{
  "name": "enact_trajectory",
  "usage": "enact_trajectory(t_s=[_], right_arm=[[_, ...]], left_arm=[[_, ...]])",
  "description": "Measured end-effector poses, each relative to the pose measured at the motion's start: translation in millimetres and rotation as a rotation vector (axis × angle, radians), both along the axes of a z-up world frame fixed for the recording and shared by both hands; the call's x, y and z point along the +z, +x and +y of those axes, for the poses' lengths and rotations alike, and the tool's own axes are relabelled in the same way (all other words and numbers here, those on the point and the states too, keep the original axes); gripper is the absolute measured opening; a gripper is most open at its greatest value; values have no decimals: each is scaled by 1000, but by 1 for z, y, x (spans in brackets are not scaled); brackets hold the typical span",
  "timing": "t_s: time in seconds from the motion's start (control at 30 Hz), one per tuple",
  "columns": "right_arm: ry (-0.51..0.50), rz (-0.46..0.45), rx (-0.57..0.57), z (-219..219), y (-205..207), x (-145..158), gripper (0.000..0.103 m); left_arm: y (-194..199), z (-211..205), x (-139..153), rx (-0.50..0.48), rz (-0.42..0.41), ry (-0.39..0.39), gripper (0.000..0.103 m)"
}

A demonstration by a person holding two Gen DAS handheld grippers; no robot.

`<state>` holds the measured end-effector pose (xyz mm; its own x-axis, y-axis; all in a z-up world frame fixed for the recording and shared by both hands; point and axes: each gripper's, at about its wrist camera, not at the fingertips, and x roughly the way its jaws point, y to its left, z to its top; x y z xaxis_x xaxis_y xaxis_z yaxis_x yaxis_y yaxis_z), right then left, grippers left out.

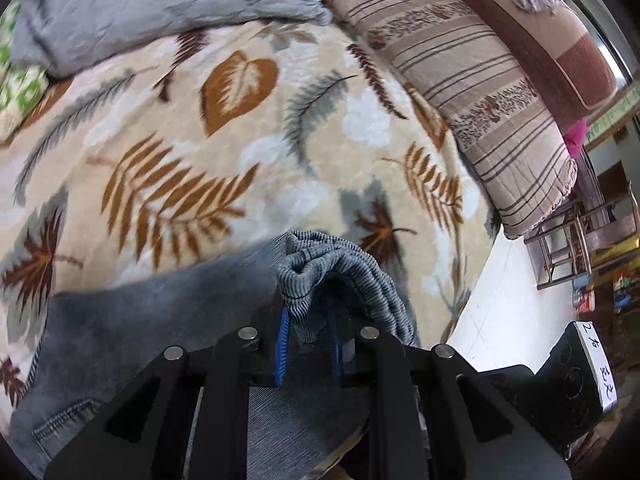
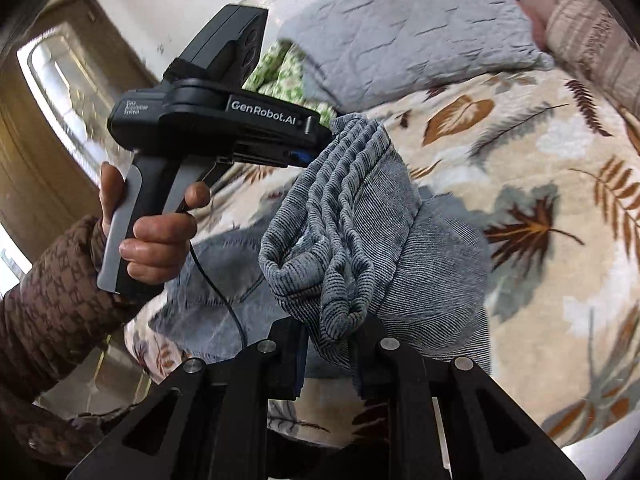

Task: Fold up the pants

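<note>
Lifting off the blanket [image 1: 168, 128], the pants [image 2: 360, 216] are held at the ribbed waistband, clamped by left gripper [image 1: 308, 344] and right gripper [image 2: 332, 356]; tension should be kept even.

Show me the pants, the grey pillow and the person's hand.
pants [image 2: 352, 216], right wrist view, bunched ribbed waistband.
grey pillow [image 1: 160, 4], left wrist view, middle of its quilted face.
hand [image 2: 156, 236], right wrist view, fingers wrapped round the left tool's handle.
</note>
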<state>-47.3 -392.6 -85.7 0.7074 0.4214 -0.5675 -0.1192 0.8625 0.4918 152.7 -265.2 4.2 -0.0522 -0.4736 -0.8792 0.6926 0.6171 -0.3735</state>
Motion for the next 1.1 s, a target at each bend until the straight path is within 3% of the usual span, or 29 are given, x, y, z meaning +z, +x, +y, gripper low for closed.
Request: enact_trajectory(t_s=[0.27, 0.43, 0.53, 0.67, 0.73, 0.87, 0.93, 1.1], right_arm=[[-114, 89, 81, 43, 22, -24, 22], [-164, 150, 117, 59, 38, -40, 33], [-198, 152, 139, 68, 34, -38, 40], [-223, 152, 170, 72, 28, -27, 42], [-213, 141, 182, 67, 20, -17, 42], [-118, 74, 143, 32, 8, 15, 48], [-79, 46, 102, 13, 7, 26, 55], [-7, 30, -7, -29, 19, 34, 56]], left_arm=[[6, 45, -39, 85, 85, 32, 15], [4, 67, -57, 153, 120, 67, 16], [5, 85, -63, 211, 155, 70, 17], [3, 109, -58, 282, 186, 34, 25], [0, 119, -52, 316, 202, -7, 30], [0, 132, -44, 404, 265, -114, 49], [0, 135, -46, 442, 288, -140, 51], [-3, 128, -53, 463, 336, -139, 52]])
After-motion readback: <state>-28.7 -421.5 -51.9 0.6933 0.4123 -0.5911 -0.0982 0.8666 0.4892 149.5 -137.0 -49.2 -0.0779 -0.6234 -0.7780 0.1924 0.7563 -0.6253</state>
